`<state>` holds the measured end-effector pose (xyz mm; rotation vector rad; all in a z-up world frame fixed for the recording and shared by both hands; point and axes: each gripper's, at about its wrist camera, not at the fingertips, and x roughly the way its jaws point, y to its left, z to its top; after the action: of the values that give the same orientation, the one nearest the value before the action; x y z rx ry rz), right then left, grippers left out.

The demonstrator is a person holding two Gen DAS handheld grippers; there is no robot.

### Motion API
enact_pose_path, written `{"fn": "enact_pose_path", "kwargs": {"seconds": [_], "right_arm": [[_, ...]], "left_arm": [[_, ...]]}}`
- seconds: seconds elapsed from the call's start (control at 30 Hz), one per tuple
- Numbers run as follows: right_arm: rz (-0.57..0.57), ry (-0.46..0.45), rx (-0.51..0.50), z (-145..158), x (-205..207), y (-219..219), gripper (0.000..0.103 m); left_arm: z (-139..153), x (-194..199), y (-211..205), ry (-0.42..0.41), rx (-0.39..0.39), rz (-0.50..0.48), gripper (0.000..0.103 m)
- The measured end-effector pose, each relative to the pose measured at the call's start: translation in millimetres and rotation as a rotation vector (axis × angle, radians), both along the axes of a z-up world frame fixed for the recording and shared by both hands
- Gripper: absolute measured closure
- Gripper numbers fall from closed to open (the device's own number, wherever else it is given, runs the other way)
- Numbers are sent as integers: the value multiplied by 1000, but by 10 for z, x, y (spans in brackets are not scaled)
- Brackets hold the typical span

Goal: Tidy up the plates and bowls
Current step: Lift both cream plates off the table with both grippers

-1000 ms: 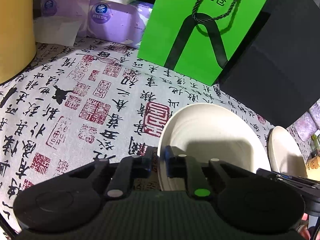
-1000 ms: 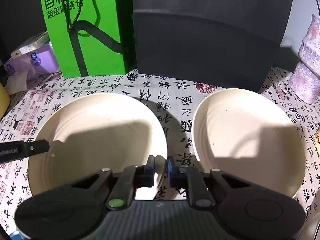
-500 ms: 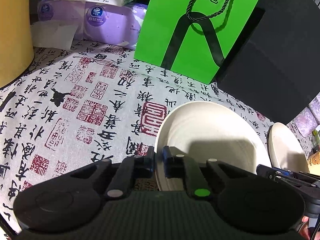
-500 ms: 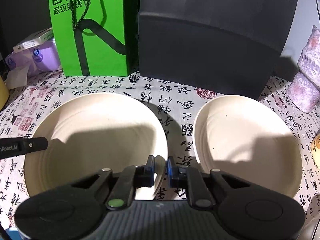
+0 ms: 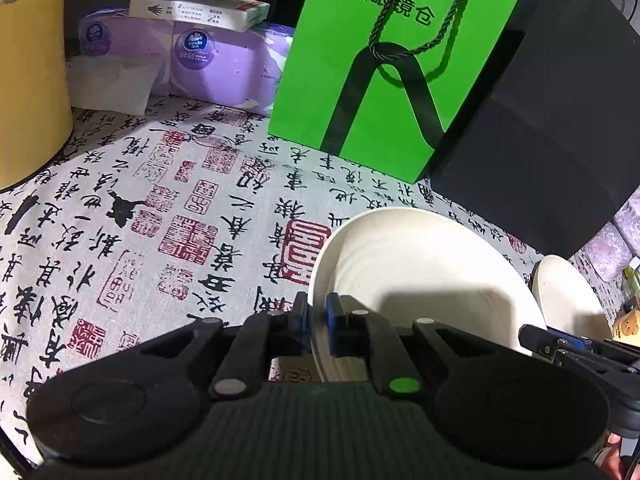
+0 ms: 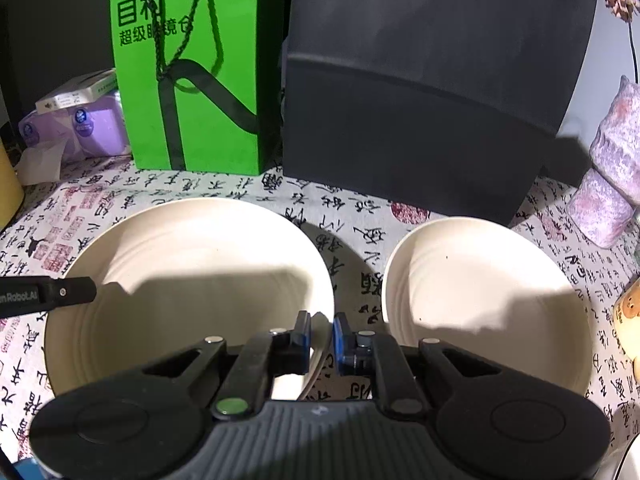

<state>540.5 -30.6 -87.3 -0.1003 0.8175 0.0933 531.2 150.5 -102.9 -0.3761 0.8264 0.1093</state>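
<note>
A cloth printed with black calligraphy and red seal stamps (image 5: 168, 216) covers the table, under dim light that throws hard shadows across the dishes. A bright green paper bag (image 5: 396, 64) with a rope handle stands at the back and serves as the landmark. Just right of the bag is a large black box (image 6: 432, 92); left of it lie purple tissue packs (image 5: 208, 68) with a small white carton (image 5: 200, 10) on top, and further left a yellow container (image 5: 32, 72) rises at the edge. In front of the bag sits a large cream plate (image 6: 192, 280), and to the right of that plate, in front of the black box and apart from it, a second cream plate (image 6: 480, 304). Far right of the bag is a pinkish mottled object (image 6: 612, 176). The left gripper (image 5: 317, 326) is clamped on the left rim of the large plate. The right gripper (image 6: 322, 338) pinches the same plate's right rim, its jaws nearly together on the thin edge. Compared with a second ago, both grippers keep the same grip and the plates lie where they were; the bag merely sits slightly differently in each view.
</note>
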Motion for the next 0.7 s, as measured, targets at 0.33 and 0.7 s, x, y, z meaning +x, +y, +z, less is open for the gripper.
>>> {"fn": "enact_pose_path", "kwargs": {"seconds": [0.33,0.7], "right_arm": [[22,-50,6,94,-75,39,92],[25,-81,27,162,-129,16,92]], "left_arm": [[108,-39,-16,-37,17,23,93],[188,-82,-25,-66,23,30,93]]}}
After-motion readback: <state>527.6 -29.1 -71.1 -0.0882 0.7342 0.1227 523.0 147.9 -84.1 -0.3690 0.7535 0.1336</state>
